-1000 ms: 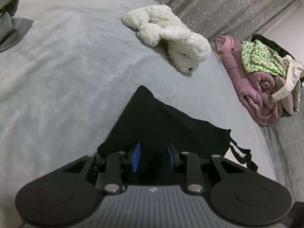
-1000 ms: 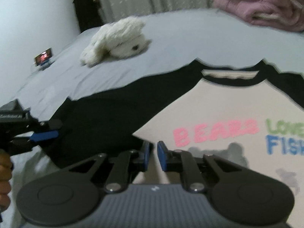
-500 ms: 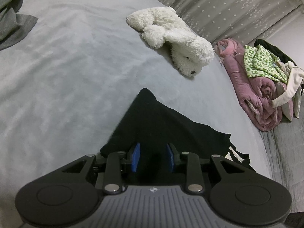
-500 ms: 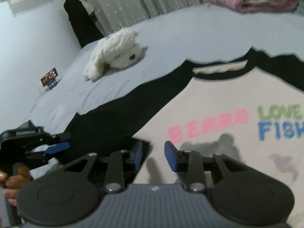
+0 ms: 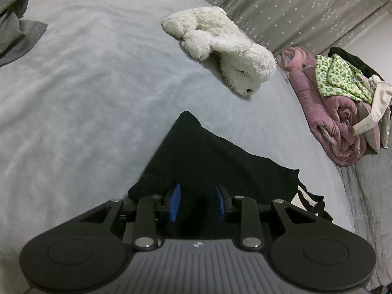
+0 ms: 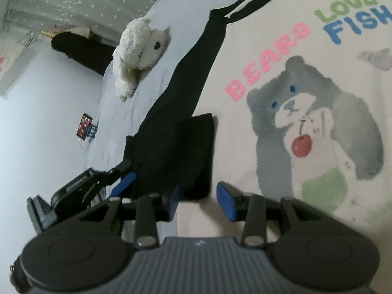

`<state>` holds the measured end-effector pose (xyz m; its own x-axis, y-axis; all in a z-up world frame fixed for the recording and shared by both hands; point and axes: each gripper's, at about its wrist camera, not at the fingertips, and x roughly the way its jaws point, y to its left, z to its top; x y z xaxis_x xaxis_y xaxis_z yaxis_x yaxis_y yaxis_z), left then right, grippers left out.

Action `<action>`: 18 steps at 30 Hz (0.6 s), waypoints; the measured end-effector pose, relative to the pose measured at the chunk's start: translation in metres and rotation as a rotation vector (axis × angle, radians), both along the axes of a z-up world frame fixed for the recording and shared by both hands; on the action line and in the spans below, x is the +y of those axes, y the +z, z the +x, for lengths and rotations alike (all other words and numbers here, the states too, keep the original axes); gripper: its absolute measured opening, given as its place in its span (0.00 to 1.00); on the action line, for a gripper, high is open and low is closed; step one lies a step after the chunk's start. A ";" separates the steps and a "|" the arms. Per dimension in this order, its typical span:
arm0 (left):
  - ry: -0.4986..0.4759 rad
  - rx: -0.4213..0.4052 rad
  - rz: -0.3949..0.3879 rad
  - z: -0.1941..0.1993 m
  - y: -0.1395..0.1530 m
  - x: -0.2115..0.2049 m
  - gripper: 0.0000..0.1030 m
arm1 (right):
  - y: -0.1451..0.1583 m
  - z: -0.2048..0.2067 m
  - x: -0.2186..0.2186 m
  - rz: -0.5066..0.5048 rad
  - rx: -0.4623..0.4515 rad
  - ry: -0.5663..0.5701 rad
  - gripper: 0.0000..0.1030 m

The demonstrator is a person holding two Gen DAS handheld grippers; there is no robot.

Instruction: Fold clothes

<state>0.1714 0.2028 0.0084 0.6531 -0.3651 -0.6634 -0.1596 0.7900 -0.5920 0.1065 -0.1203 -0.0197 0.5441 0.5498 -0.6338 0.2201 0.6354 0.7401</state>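
- A cream T-shirt [image 6: 281,49] with black sleeves and a printed bear lies face up on a grey bed [image 5: 85,85], spread flat, apparently so it can be folded.
- The right gripper [image 6: 199,199] hangs low over the shirt's near left part, blue pads apart and opening; nothing is between them, only the cream cloth beneath and the end of a black sleeve [image 6: 191,152] just beyond the left pad.
- That sleeve lies doubled inward over the shirt's body, its cuff end resting on the cream front: the first tuck of a fold, by the look of it, and the likely reason the claw is letting go here.
- The left gripper [image 5: 197,202] sits at the shirt's left side, pads part-way apart with black cloth bunched between them; whether they press on it or merely straddle it cannot be told.
- Its place at the sleeve's outer edge suggests it is pinning or steadying that side while the other hand works.
- A white plush toy [image 5: 220,46] lies farther up the bed, well apart from the shirt.
- At the far right, rolled pink bedding [image 5: 330,112] carries a heap of other clothes [image 5: 343,78], perhaps awaiting their turn.
- A small phone [image 6: 84,126] rests on the bed's left part.
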 end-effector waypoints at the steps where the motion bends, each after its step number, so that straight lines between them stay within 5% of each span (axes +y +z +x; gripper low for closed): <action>1: -0.009 0.000 0.020 0.000 0.001 -0.002 0.28 | -0.001 0.001 0.004 -0.009 -0.003 -0.002 0.33; 3: -0.035 -0.008 0.081 -0.002 0.007 -0.009 0.28 | 0.000 0.002 0.011 -0.043 -0.016 -0.008 0.15; 5: -0.071 -0.017 0.140 -0.004 0.013 -0.018 0.28 | 0.004 -0.001 0.014 -0.067 -0.042 -0.026 0.12; 9: -0.181 -0.060 0.264 -0.011 0.024 -0.040 0.28 | 0.011 -0.006 0.017 -0.066 -0.090 -0.056 0.12; 13: -0.271 -0.108 0.291 -0.024 0.034 -0.051 0.28 | 0.022 -0.007 0.018 -0.068 -0.128 -0.067 0.12; 18: -0.413 -0.238 0.418 -0.054 0.047 -0.067 0.29 | 0.029 -0.001 0.013 -0.065 -0.152 -0.056 0.12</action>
